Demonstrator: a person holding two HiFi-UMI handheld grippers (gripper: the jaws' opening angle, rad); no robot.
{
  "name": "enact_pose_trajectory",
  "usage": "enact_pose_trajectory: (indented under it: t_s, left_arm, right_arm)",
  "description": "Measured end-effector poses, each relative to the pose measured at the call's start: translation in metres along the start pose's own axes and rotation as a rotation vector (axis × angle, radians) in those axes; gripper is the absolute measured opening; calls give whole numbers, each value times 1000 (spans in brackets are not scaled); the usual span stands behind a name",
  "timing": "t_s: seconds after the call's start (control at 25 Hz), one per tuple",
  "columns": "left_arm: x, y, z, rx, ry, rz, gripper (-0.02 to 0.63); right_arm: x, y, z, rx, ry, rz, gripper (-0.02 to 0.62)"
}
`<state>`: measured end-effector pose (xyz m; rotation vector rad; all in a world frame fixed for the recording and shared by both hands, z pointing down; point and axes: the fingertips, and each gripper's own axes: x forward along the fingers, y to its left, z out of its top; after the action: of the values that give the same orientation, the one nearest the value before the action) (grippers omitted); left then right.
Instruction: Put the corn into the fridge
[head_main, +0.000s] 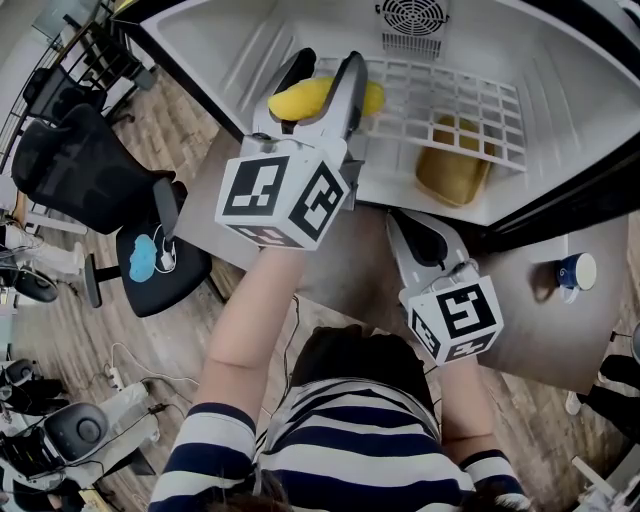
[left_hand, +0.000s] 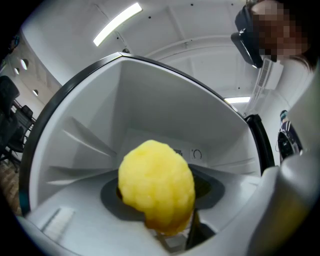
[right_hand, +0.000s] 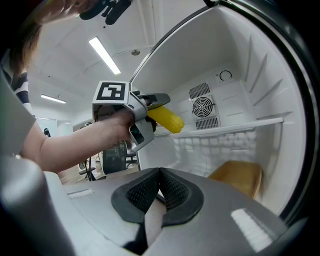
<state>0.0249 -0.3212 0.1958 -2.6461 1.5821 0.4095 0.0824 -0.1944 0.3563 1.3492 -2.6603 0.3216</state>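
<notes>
A yellow corn cob (head_main: 322, 97) lies crosswise between the two long fingers of my left gripper (head_main: 327, 75), which is shut on it. The cob is held just inside the open white fridge (head_main: 225, 45), over the front edge of its wire shelf (head_main: 445, 95). In the left gripper view the corn (left_hand: 157, 192) fills the middle, end-on, with the fridge's back wall behind it. In the right gripper view the left gripper (right_hand: 150, 107) and the corn (right_hand: 166, 119) hang at the fridge's mouth. My right gripper (head_main: 420, 230) rests lower, outside the fridge's front, shut with nothing between its pads (right_hand: 172, 192).
A tan, rounded object (head_main: 455, 165) lies on the fridge floor under the shelf. A fan grille (head_main: 412, 15) is in the back wall. A grey table (head_main: 540, 335) carries a blue-and-white cup (head_main: 577, 272). Black office chairs (head_main: 85, 165) stand at the left.
</notes>
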Motion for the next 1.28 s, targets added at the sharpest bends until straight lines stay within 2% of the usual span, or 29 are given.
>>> enact_pose_trajectory:
  t_s: [0.28,0.4,0.68,0.84,1.04,1.28]
  left_arm:
    - [-3,1,-7,-45,34,-6,0]
    - [-4,0,-10,-74,53,-9,0]
    - [-13,-4,-11,-87,80,-25,0]
    - [-15,-5,-11,-109,84,-29,0]
    - [-16,-5,-10,-152,86,-37,0]
    - [-16,-13,-11,-137,90,-53,0]
  right_arm:
    - [2,-7,13,-18,-34,1,-5]
    - [4,-16,22,-50,-49,-6,5]
    - [7,-21,46,-132,-67,-19,39]
    - [9,-24,64,-233,-76,-27,72]
    - [13,-31,82,-417,-53,-46,113]
    - [22,-31,100,-574,-33,-32,164]
